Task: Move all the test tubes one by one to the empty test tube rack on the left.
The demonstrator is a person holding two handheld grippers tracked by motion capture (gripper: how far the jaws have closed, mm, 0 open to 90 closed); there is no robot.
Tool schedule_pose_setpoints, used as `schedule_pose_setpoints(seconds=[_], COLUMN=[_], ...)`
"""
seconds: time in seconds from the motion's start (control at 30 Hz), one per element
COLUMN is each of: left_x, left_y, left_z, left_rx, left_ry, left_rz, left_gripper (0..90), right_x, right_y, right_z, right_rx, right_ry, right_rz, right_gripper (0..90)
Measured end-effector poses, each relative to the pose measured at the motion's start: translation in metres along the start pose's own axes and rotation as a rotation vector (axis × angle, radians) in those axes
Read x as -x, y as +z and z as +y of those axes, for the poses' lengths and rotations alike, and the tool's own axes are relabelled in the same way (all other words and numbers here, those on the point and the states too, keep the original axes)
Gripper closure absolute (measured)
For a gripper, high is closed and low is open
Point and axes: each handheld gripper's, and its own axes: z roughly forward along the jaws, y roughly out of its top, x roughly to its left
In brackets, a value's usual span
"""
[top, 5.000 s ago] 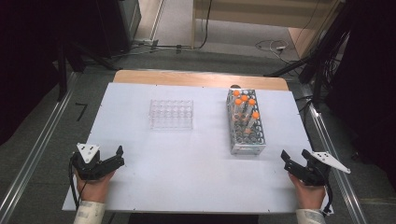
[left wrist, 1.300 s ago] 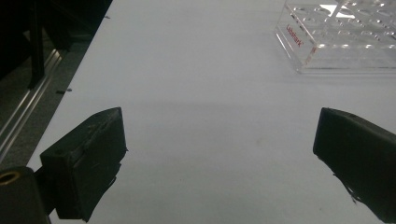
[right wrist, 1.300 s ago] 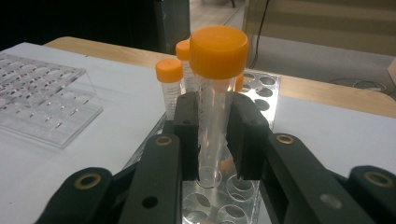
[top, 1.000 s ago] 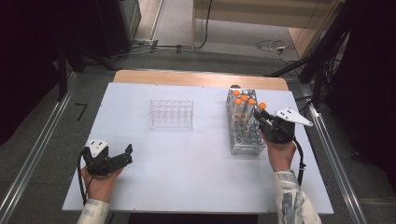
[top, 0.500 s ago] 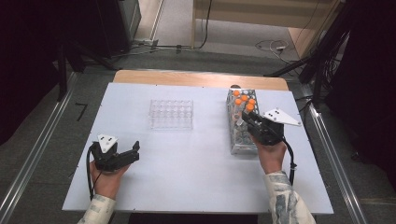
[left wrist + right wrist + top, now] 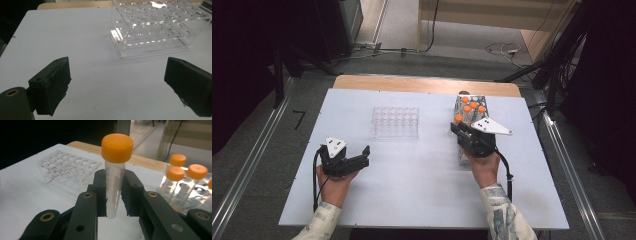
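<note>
Just left of the metal tube rack [image 6: 472,107], the right gripper [image 6: 458,131] hung above the white table [image 6: 412,190], its jaws clamped on a clear tube with an orange cap [image 6: 115,173]. From the right gripper view the tube stood upright between the two black pads, cap well above them and its lower end clear of the table. The right hand [image 6: 484,167] came in from the near edge of the table, forearm angled toward the rack, knuckles up, and the grey three-cornered plate [image 6: 492,126] on top of the gripper sat roughly level. Other orange-capped tubes [image 6: 186,178] stood in the rack just beside the held one, on its right in the right gripper view.

Well apart from the rack, on its far left, the left gripper [image 6: 364,154] hovered low over the table with its jaws spread wide and nothing between them. The left hand [image 6: 334,182] gripped it from below and behind, wrist nearly straight, jaws pointing toward the clear plastic rack [image 6: 395,121]. That clear rack [image 6: 155,27] stood between the two grippers, farther from the person than either, left of the metal rack, its holes all unfilled.
</note>
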Motion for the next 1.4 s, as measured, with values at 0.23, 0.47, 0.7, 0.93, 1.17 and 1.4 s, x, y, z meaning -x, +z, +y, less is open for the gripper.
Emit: schedule_pose_setpoints(seconds=[0.23, 0.47, 0.7, 0.93, 1.17, 1.4], left_x=[0.009, 0.006, 0.000, 0.009, 0.015, 0.015], left_y=[0.004, 0.012, 0.021, 0.019, 0.014, 0.011], left_z=[0.015, 0.021, 0.021, 0.027, 0.034, 0.036], left_rx=[0.044, 0.016, -0.001, 0.035, 0.048, 0.058], left_ry=[-0.015, -0.066, -0.089, -0.048, -0.032, -0.032], left_rz=[-0.031, -0.045, -0.047, -0.054, -0.108, -0.126], left_gripper=[8.2, 11.0, 11.2, 12.2, 11.4, 11.4], right_x=[-0.012, -0.018, -0.030, -0.045, -0.058, -0.070], right_y=[0.009, 0.015, 0.023, 0.035, 0.047, 0.064], right_z=[-0.002, -0.005, -0.008, -0.012, -0.015, -0.019], right_rx=[-0.012, -0.036, -0.050, -0.068, -0.082, -0.104], right_ry=[-0.015, -0.023, -0.035, -0.050, -0.059, -0.059], right_rz=[0.028, 0.039, 0.066, 0.097, 0.130, 0.146], right_gripper=[72.5, 72.5, 72.4, 72.4, 72.4, 72.4])
